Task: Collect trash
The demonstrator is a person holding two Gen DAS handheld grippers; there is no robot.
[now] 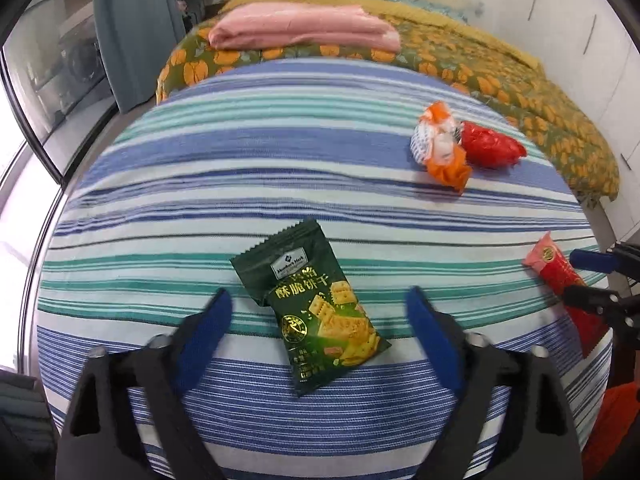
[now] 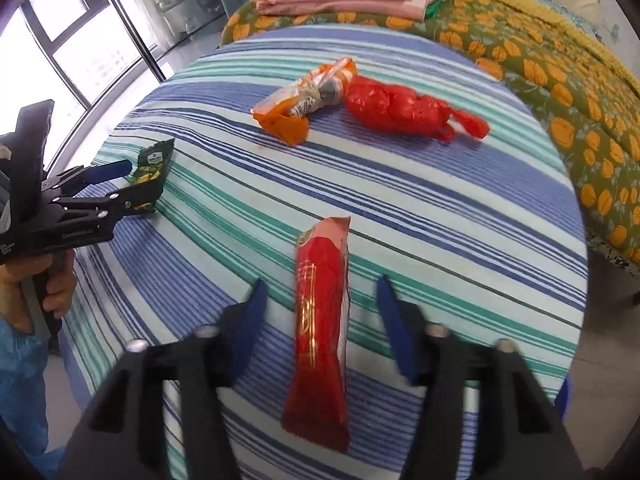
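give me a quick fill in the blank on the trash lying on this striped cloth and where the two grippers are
The left gripper straddles a dark ____ cracker packet, pads clear of it.
The long red wrapper lies between the open fingers of the ____ gripper.
Touching the crumpled red plastic bag is a wrapper of white and ____.
Folded on the flowered blanket is a ____ cloth.

Missing: green; right; orange; pink

Green packet (image 2: 150,178) half hidden behind left gripper (image 2: 132,186); small print unreadable.
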